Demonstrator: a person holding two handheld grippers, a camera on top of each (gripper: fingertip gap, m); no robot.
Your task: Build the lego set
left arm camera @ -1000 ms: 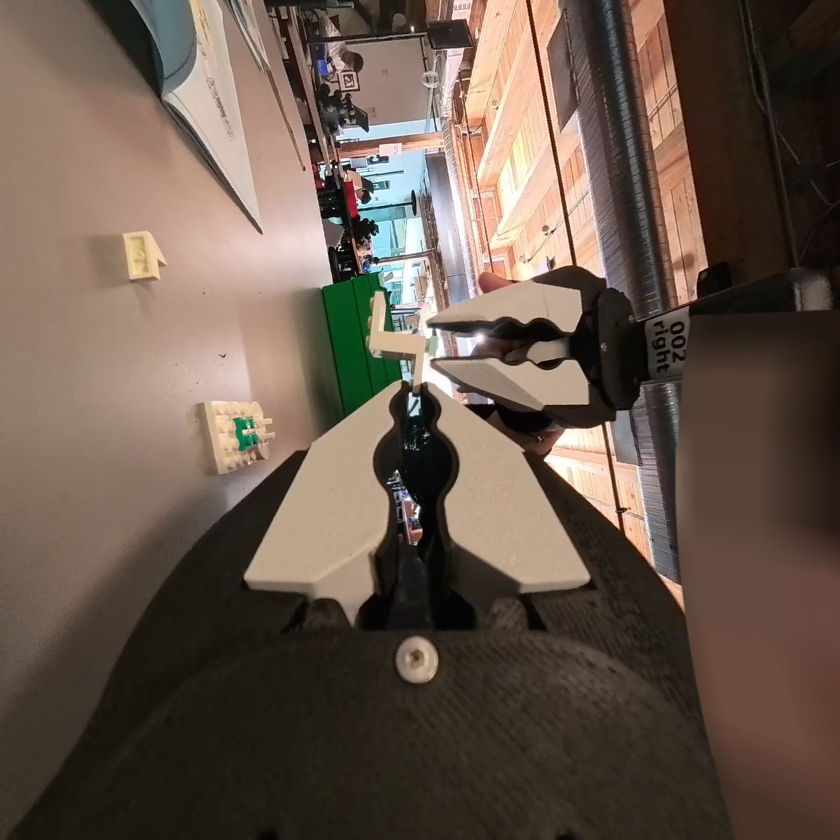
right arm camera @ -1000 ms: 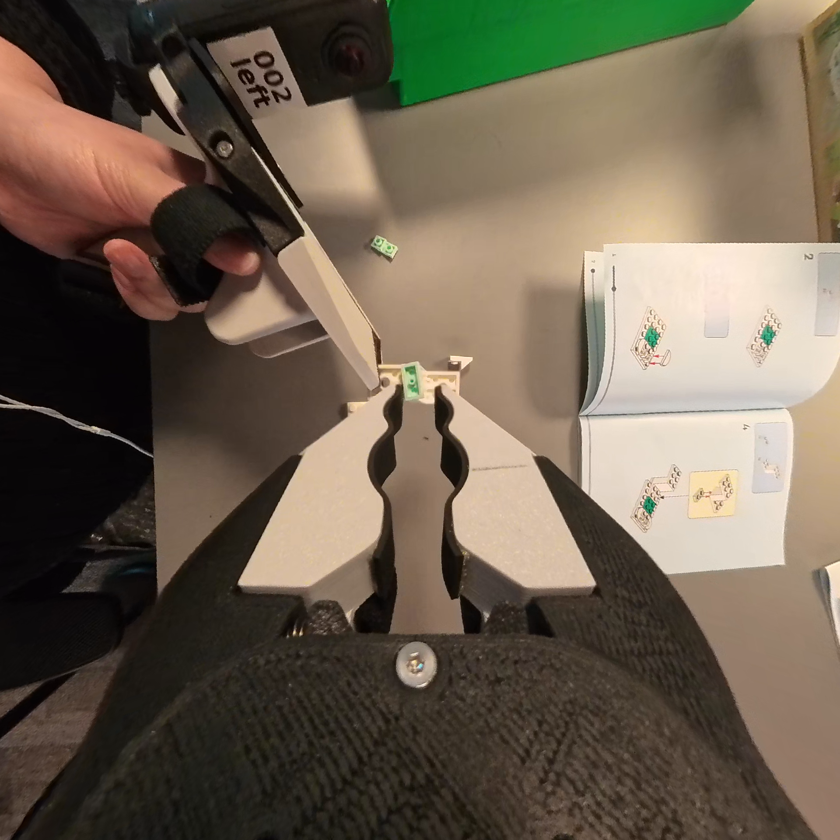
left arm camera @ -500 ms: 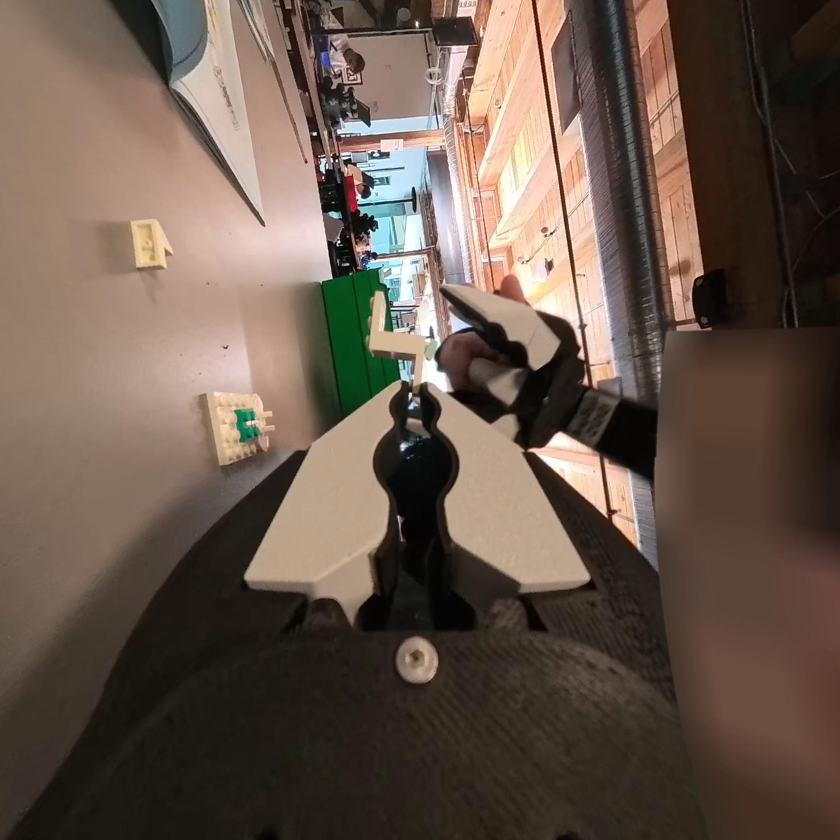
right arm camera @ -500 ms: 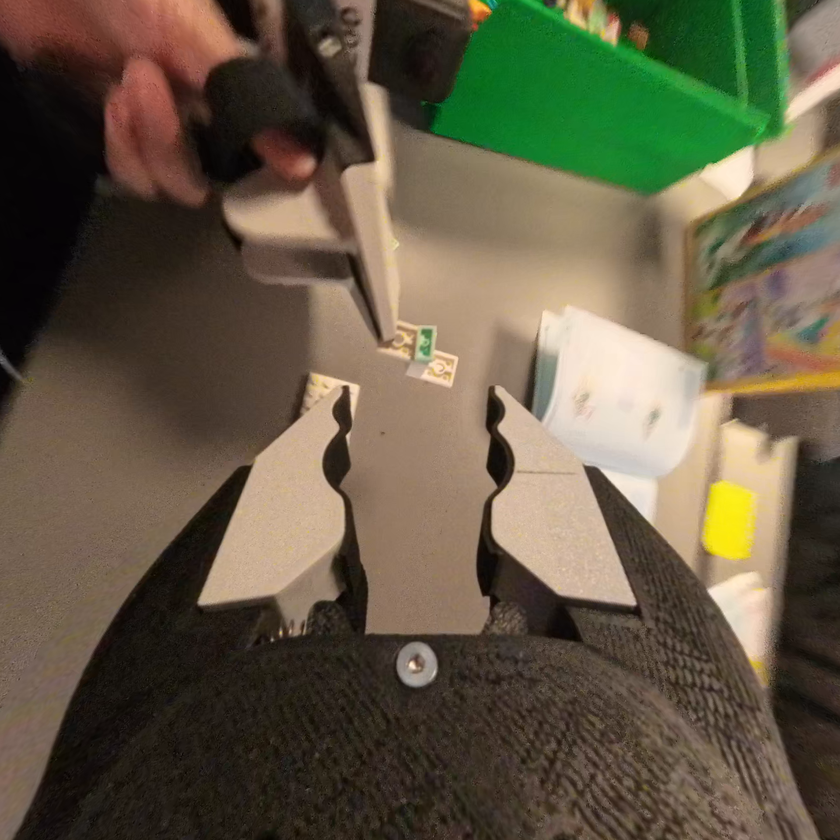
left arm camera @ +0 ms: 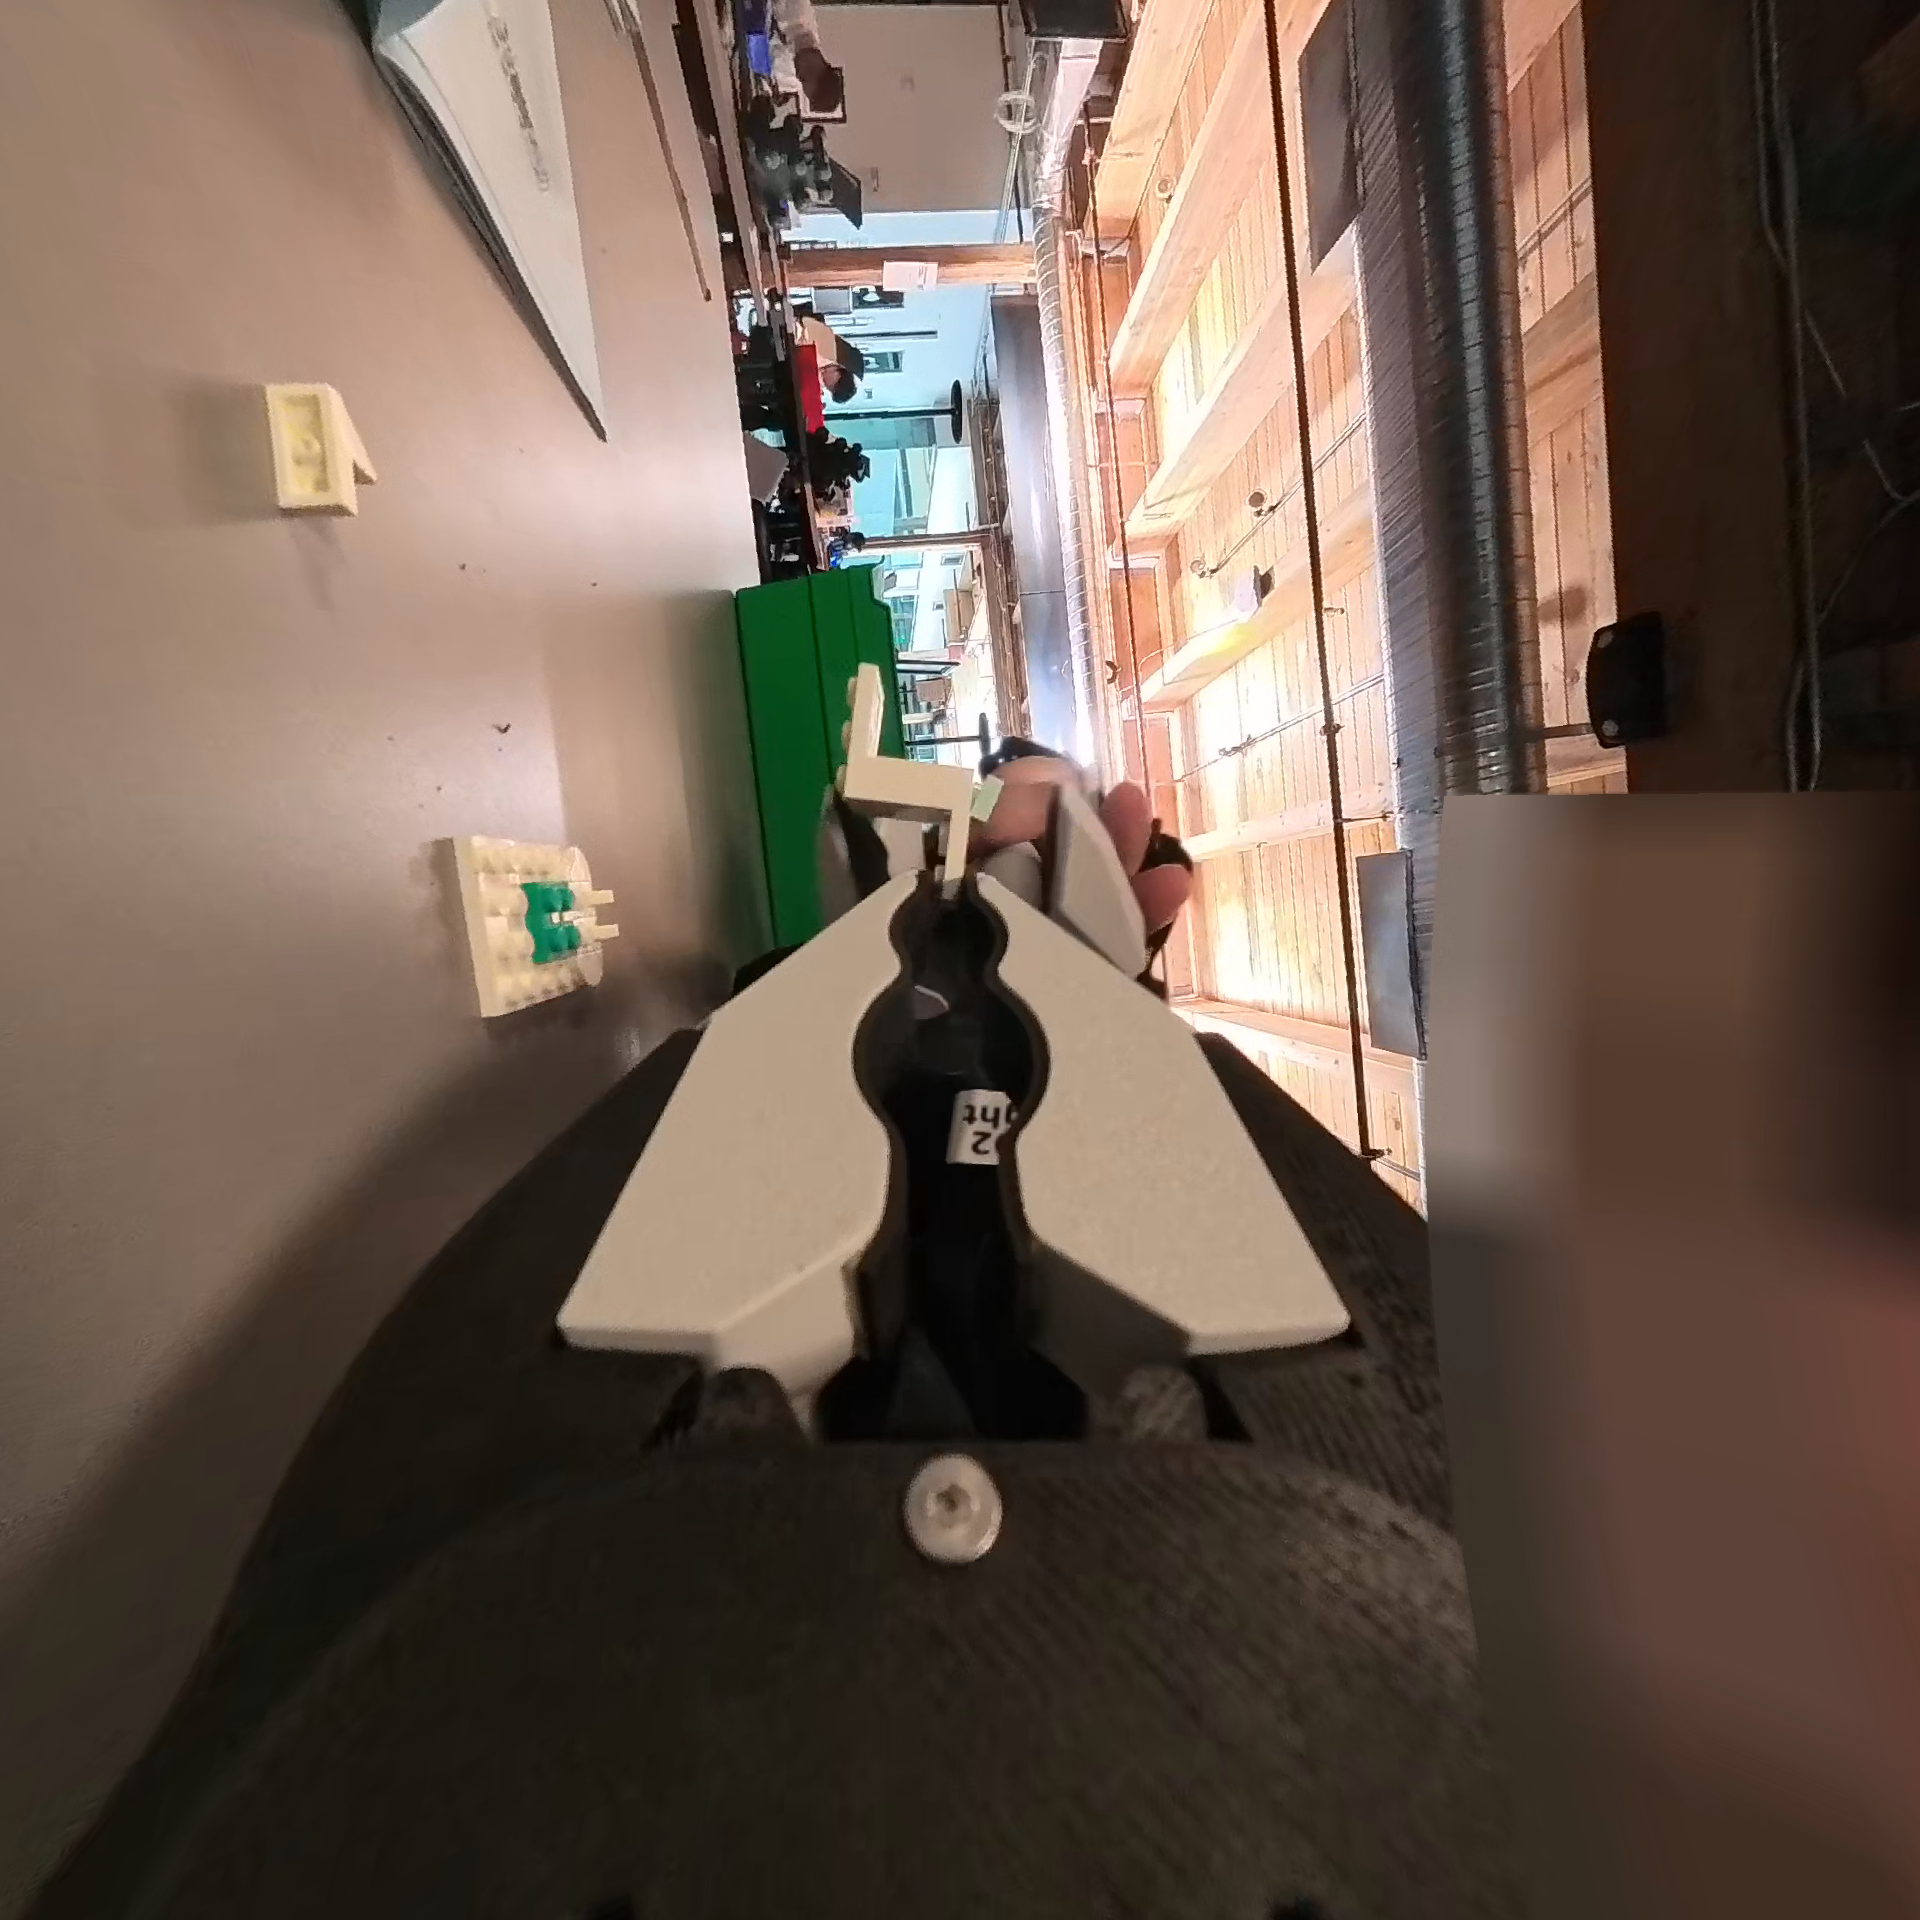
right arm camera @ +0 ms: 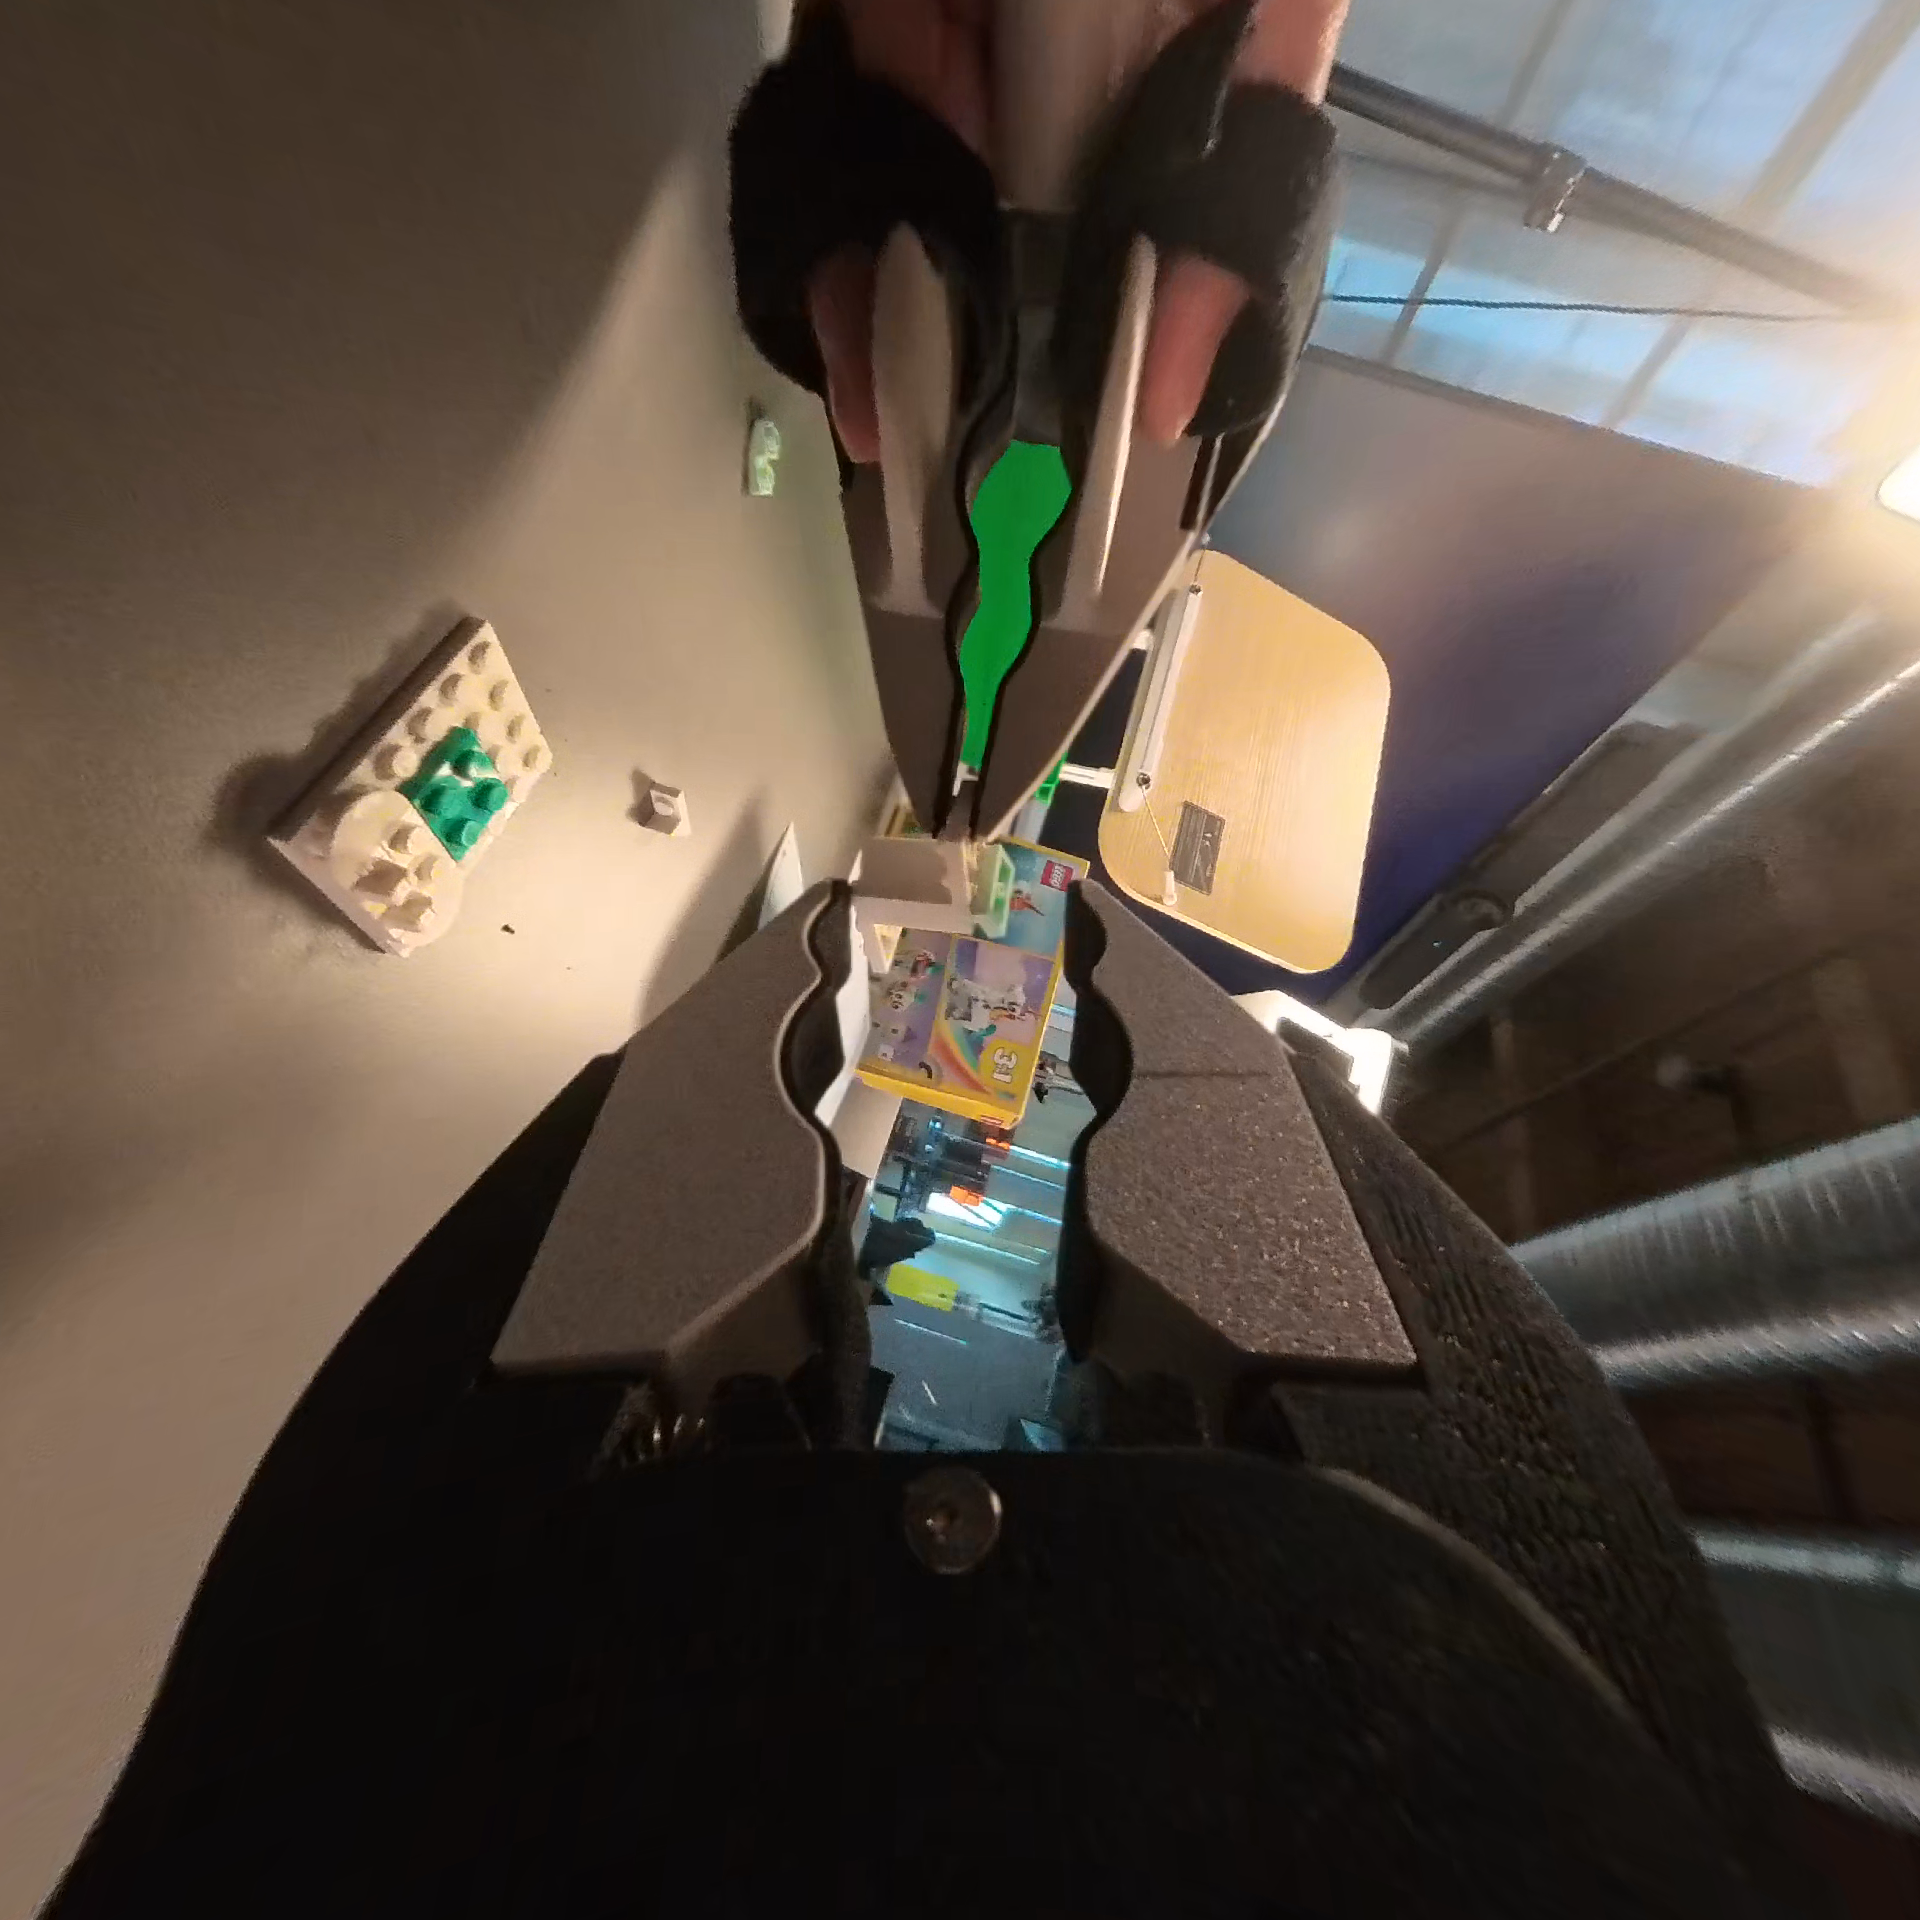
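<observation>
My left gripper point(left arm camera: 948, 885) is shut on a small white lego assembly point(left arm camera: 883, 774) with a pale green piece point(left arm camera: 985, 802) on it, held in the air off the table. In the right wrist view the left gripper point(right arm camera: 961, 821) comes from the top, pinching the same assembly point(right arm camera: 914, 883). My right gripper point(right arm camera: 956, 904) is open and faces it head-on, its fingertips either side of the assembly, the left one close to the white part. A white plate with a green brick point(left arm camera: 530, 925) lies on the grey table point(left arm camera: 260, 727); it also shows in the right wrist view point(right arm camera: 416, 800).
A loose white piece point(left arm camera: 312, 447) and an open booklet point(left arm camera: 499, 177) lie farther along the table. A green bin point(left arm camera: 810, 769) stands at the table's far side. A small grey-white piece point(right arm camera: 660, 805), a pale green piece point(right arm camera: 764, 462) and the lego box point(right arm camera: 966, 1018) also show. The tips of both grippers are at nearly the same place.
My right gripper let go of the pale green piece, opened wide and swung round to face the left gripper tip to tip. The left gripper kept hold of the assembly.
</observation>
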